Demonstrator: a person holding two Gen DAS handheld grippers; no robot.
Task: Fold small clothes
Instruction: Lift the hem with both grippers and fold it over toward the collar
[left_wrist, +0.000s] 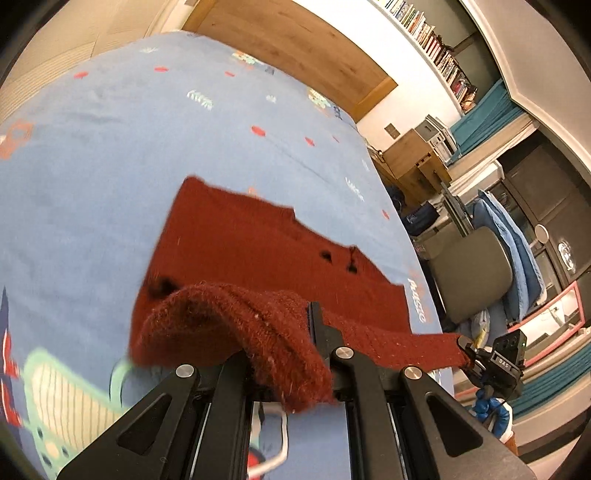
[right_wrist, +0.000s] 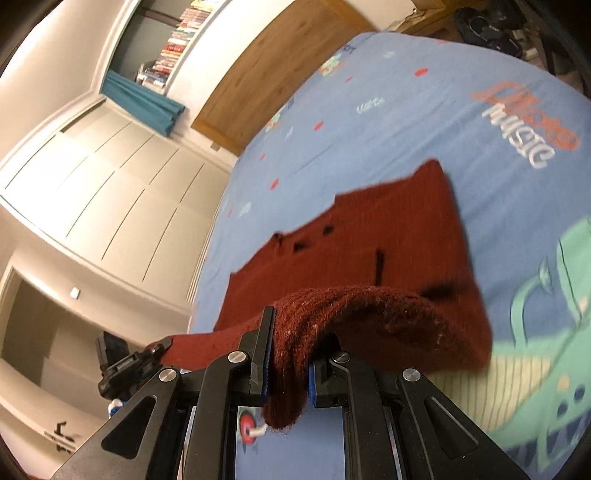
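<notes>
item: dark red knitted garment (left_wrist: 258, 236), small, coarse wool with pale lint flecks on the near folds. your left tool (left_wrist: 291, 354) is clamped on one bunched end of it; the knit humps over the fingers and hangs down the near side. your right tool (right_wrist: 288, 369) is clamped on the other bunched end, blue pads (right_wrist: 266, 373) pressing the fabric from both sides, a tail of knit drooping below the jaws.

between the two tools: a taut flat band of the same knit runs sideways; from your left tool it stretches to the right tool (left_wrist: 480, 363), and from your right tool it stretches to the left tool (right_wrist: 136, 363).

ahead of both tools: the rest of the garment spreads out flat, blurred, on the bed cover (left_wrist: 110, 155), its far edge stepped, with a few small dark marks near the middle that cannot be read clearly.

support: a bed, light blue printed cover with red dots, lettering (right_wrist: 524, 129) and a green cartoon figure (right_wrist: 546, 306) to the right of your right tool.

surroundings: wooden headboard (left_wrist: 295, 48) beyond the bed, bookshelf (left_wrist: 436, 48) high on the wall, teal curtain (right_wrist: 144, 101).
</notes>
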